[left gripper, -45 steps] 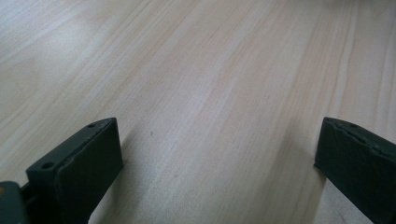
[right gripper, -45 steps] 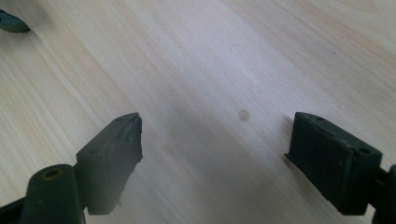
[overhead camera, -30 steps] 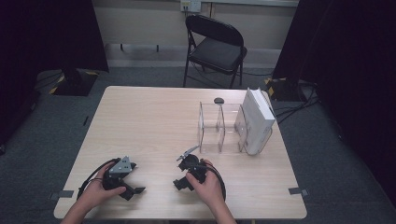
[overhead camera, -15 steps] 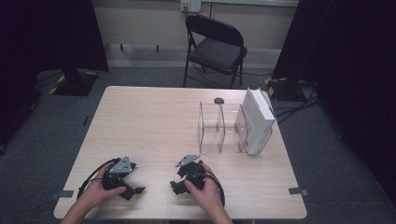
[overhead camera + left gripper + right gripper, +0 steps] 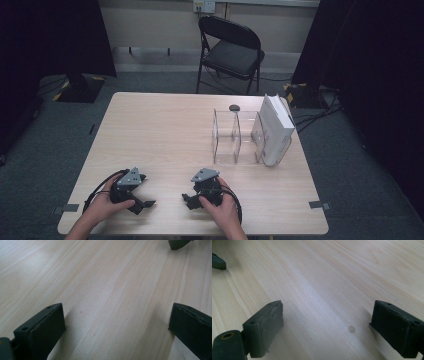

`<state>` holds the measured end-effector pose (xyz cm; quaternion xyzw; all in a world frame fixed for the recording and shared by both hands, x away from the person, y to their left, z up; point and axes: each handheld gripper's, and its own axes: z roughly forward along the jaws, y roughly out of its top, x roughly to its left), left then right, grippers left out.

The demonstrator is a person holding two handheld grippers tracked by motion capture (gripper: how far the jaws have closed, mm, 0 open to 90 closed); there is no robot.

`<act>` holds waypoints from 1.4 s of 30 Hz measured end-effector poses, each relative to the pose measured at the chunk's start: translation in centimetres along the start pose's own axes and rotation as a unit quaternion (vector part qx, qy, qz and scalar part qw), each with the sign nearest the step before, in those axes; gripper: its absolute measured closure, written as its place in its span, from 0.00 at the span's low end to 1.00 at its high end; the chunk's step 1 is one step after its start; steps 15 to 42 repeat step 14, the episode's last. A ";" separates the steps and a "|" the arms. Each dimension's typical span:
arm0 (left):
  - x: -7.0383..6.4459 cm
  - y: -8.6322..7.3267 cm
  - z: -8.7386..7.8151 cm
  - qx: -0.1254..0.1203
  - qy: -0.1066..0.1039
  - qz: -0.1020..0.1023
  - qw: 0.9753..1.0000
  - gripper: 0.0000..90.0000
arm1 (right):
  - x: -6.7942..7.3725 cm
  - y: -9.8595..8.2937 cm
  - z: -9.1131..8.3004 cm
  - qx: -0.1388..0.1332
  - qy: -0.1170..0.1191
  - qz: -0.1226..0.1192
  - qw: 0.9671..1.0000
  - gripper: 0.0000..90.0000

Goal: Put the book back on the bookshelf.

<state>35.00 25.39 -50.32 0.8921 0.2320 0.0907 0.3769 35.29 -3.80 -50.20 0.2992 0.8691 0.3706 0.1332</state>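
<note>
Both grippers rest low on the light wooden table (image 5: 165, 135) near its front edge, each held in a hand. My left gripper (image 5: 144, 192) points right and my right gripper (image 5: 187, 194) points left, so the two face each other a short gap apart. In the left gripper view the left gripper (image 5: 116, 315) is open over bare wood, with a tip of the other gripper's jaw (image 5: 178, 243) at the top right. The right gripper (image 5: 328, 312) is also open over bare wood, and the other gripper's jaw tip (image 5: 218, 263) shows at the far left.
A clear acrylic divider box (image 5: 235, 137) stands on the right half of the table, with a white box (image 5: 276, 127) against its right side and a small black object (image 5: 234, 107) behind it. A black folding chair (image 5: 230, 50) stands beyond the far edge.
My right gripper has shifted slightly toward the front edge and settled lower on the table. The left gripper has not moved.
</note>
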 end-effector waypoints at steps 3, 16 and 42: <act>0.0 0.0 0.0 0.000 0.000 0.000 1.000 0.00 | 0.0 0.1 0.1 -0.001 0.000 0.003 1.000 0.11; 0.0 0.0 0.0 0.003 -0.001 0.000 1.000 0.00 | 0.0 0.0 0.1 -0.002 -0.001 0.003 1.000 0.11; 0.0 0.0 0.0 0.003 -0.001 0.000 1.000 0.00 | 0.0 0.0 0.1 -0.002 -0.001 0.003 1.000 0.11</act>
